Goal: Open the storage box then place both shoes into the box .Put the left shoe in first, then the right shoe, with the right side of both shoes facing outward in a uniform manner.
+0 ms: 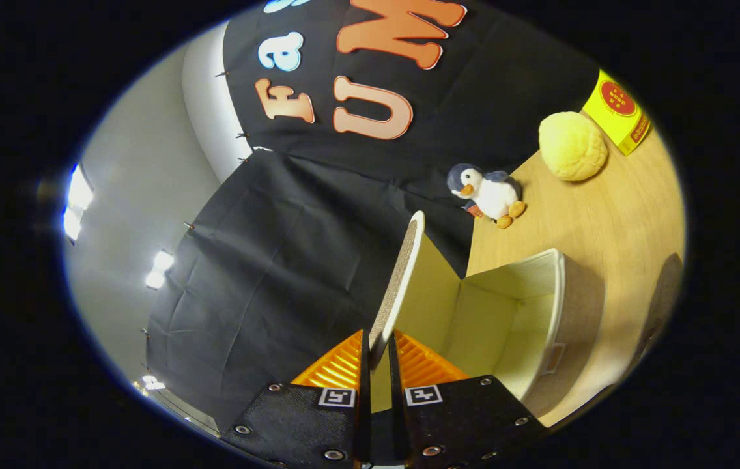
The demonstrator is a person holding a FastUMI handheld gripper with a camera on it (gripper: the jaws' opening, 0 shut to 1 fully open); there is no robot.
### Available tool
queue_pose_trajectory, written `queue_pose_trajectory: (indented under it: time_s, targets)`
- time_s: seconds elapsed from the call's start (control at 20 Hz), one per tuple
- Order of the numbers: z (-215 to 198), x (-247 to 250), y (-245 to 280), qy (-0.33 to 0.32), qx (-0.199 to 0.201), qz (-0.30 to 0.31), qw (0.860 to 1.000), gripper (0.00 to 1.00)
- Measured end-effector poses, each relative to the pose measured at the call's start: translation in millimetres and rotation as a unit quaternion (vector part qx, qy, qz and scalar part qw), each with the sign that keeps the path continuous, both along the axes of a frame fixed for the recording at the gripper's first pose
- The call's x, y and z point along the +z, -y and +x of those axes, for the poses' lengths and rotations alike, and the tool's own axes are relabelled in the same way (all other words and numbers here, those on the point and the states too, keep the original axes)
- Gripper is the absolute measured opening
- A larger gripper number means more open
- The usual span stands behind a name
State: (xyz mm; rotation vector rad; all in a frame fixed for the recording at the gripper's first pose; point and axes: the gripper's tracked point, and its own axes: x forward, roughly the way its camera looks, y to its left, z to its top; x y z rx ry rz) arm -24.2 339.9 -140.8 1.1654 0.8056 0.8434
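The gripper [380, 348] pinches the lid [402, 277] of the storage box [539, 312] between both fingers, holding it raised; the open box sits on the wooden table [611, 221], a toy penguin [490, 193] beyond.

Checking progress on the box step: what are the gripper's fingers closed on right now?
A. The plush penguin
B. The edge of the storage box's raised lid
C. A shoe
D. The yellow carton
B: the gripper is pinched on the thin edge of the lid, which stands raised over the open storage box, its pale inside exposed.
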Motion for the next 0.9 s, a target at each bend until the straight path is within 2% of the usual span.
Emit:
queue_pose_trajectory:
  time_s: [0.35, 0.65, 0.8, 0.9]
  targets:
    - [8, 27, -64, 0.024, 0.032, -0.015, 0.999, 0.14]
    - [7, 36, -126, 0.039, 0.057, -0.051, 0.996, 0.14]
    - [1, 30, -151, 0.044, 0.077, -0.088, 0.992, 0.14]
    - [-7, 23, -162, 0.051, 0.093, -0.116, 0.988, 0.26]
